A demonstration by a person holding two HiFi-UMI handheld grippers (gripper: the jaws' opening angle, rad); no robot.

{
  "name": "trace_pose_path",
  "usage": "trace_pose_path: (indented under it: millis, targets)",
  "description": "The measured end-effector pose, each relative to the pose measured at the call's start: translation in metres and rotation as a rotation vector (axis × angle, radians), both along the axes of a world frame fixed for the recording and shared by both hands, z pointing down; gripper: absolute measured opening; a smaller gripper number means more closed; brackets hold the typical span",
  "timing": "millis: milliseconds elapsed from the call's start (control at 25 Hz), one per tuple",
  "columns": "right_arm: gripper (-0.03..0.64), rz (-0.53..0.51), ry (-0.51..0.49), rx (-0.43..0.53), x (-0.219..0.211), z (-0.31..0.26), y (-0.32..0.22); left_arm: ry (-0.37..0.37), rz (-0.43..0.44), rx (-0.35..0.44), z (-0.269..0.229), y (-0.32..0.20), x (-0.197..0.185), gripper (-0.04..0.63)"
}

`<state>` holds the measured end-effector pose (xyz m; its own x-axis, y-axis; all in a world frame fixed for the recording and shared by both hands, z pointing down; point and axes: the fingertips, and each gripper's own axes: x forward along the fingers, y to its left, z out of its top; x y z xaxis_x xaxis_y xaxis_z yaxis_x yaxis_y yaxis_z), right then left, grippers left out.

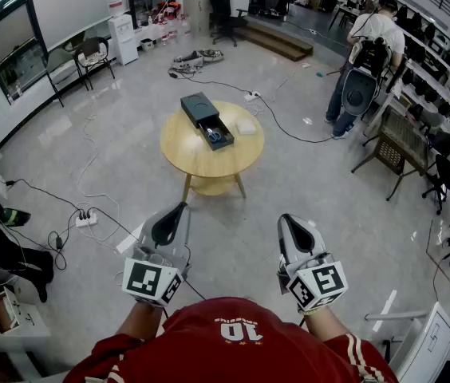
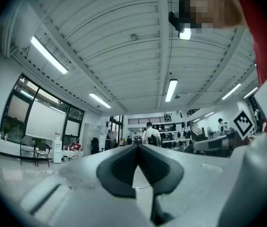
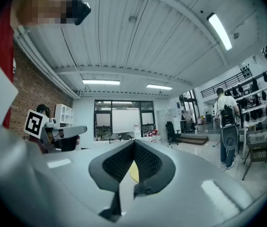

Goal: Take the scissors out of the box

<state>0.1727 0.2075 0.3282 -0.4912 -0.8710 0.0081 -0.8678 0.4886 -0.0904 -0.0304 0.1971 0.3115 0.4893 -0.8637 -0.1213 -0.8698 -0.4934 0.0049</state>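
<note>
A dark box (image 1: 199,110) lies on the round wooden table (image 1: 185,154) in the head view, its drawer pulled out toward me. Blue-handled scissors (image 1: 215,137) rest inside the drawer. Both grippers hang well short of the table, above the floor. My left gripper (image 1: 182,206) is shut and holds nothing; its tips meet in the left gripper view (image 2: 137,145). My right gripper (image 1: 286,217) is likewise shut and holds nothing, seen up close in the right gripper view (image 3: 134,142). A sliver of the yellow table (image 3: 131,171) shows through its jaws.
A small white item (image 1: 246,126) lies beside the box. Cables and a power strip (image 1: 86,219) trail across the floor at left. A person (image 1: 365,50) stands at the back right by a folding chair (image 1: 400,146). Chairs (image 1: 89,54) line the left windows.
</note>
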Motion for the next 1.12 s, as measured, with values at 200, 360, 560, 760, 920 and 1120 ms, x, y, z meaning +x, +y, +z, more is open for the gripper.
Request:
trace_pose_path:
  millis: [200, 360, 560, 760, 920, 1120]
  targets:
    - [-0.002, 0.014, -0.005, 0.014, -0.003, -0.005, 0.000, -0.007, -0.008, 0.004, -0.001, -0.003, -0.011, 0.003]
    - [-0.002, 0.044, -0.009, 0.019, -0.005, -0.006, -0.002, -0.020, 0.002, 0.002, -0.001, -0.006, -0.017, 0.003]
    - [-0.002, 0.085, 0.002, 0.032, -0.012, -0.007, -0.004, -0.027, 0.009, 0.008, -0.004, -0.012, -0.030, 0.003]
    - [-0.002, 0.107, 0.005, 0.042, -0.023, -0.003, 0.000, -0.022, 0.016, 0.009, -0.002, -0.007, -0.044, 0.003]
    - [-0.002, 0.109, -0.012, 0.048, -0.036, -0.004, 0.005, -0.011, 0.026, -0.002, 0.005, -0.003, -0.061, 0.003]
    - [-0.002, 0.110, 0.008, 0.035, -0.056, 0.005, 0.009, -0.018, 0.026, 0.003, 0.014, -0.001, -0.081, 0.003]
